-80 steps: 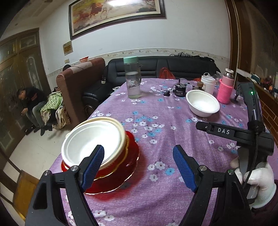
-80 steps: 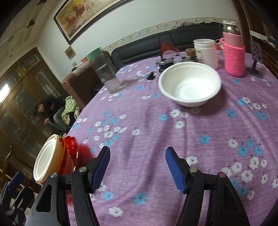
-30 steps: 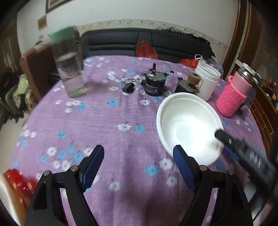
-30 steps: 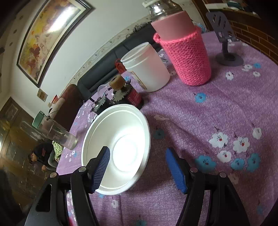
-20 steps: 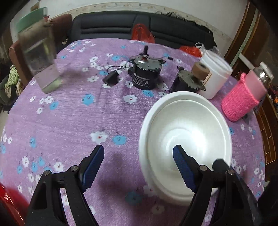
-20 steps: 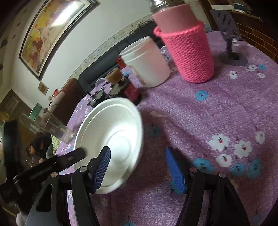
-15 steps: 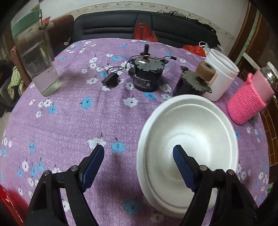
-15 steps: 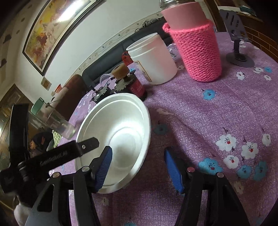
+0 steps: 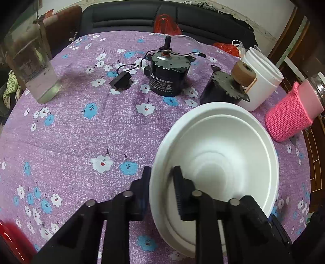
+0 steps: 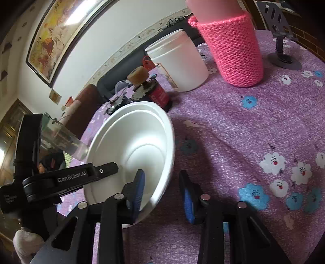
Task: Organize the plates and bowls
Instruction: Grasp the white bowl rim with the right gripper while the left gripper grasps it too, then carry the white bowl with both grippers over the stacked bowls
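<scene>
Left claw (image 9: 161, 183) pinched onto white bowl (image 9: 223, 150) rim – right claw (image 10: 162, 190) part-open, straddling the opposite rim, grip unclear

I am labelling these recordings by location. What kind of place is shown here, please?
Most likely a home living room, with dining done there too. A black sofa stands behind the table with a purple flowered tablecloth, a framed painting hangs on the wall, and a white bowl is being tidied.

both wrist views close, sharing bowl (image 9: 219, 154)

Probably a home living room: sofa (image 9: 162, 18), framed painting (image 10: 59, 36), floral tablecloth (image 9: 101, 126)
</scene>
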Tool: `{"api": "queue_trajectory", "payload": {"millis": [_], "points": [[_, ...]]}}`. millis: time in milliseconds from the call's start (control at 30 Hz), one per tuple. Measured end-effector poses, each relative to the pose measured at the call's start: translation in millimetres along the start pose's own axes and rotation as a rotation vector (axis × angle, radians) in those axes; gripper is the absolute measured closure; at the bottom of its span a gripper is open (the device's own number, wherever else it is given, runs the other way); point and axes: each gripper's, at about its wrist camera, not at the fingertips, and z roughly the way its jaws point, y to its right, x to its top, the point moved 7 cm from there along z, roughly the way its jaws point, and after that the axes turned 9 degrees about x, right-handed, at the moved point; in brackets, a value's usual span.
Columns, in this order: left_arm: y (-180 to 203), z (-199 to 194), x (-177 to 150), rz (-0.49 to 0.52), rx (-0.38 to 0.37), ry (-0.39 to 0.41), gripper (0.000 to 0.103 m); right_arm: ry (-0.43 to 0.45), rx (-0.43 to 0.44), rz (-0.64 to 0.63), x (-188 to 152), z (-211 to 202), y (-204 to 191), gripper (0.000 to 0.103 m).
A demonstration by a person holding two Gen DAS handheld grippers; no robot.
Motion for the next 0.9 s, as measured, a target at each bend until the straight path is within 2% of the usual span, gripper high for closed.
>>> {"api": "queue_trajectory", "payload": {"millis": [367,633,900], "points": [[-6,-19,-16,0.024,0.018,0.036,0.088,0.001,-0.002,-0.006,-3,-2,-6,0.08],[-37,-44,-39,0.007,0.038,0.069,0.087,-0.046,0.027,-0.078,-20,0,-36,0.083],[-73,-59,-68,-0.057,0.024,0.046,0.088,-0.096,0.051,-0.119,-45,-1,-69,0.083]]}}
